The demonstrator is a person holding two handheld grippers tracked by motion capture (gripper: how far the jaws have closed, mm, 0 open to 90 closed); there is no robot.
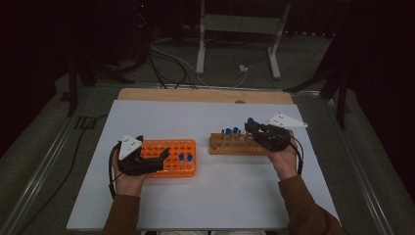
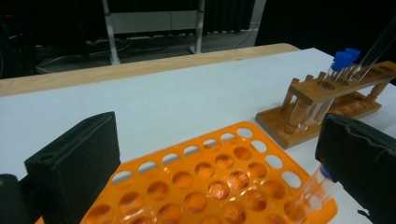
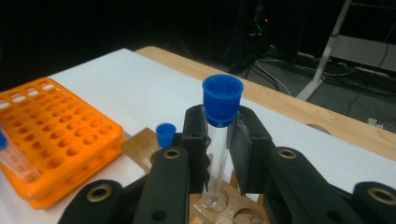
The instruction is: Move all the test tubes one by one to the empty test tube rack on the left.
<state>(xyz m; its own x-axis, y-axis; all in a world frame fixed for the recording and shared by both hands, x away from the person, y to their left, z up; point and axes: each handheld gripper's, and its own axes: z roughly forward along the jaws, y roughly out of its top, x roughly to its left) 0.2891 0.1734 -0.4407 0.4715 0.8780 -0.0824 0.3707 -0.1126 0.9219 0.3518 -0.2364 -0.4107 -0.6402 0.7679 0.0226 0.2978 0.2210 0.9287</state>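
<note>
Your right gripper sits at the bottom centre of the right gripper view, jaws clamped on a clear tube just under its blue cap; the tube's foot looks to be in or just above a hole of the wooden rack at the lower edge, hard to tell which. Pull straight up along the tube's axis so the glass doesn't scrape the hole or tip the rack, and keep the grip below the cap, not on it. A second capped tube stands just beside, left of centre, so don't swing sideways until you're clear. In the high view your left gripper rests at the lower left over the orange rack, jaws apart with nothing between the pads; use it to steady that rack. Two tubes already fill holes at its right end, so aim for a free hole next to them and lower the tube upright. Further back, upper middle, only table.
</note>
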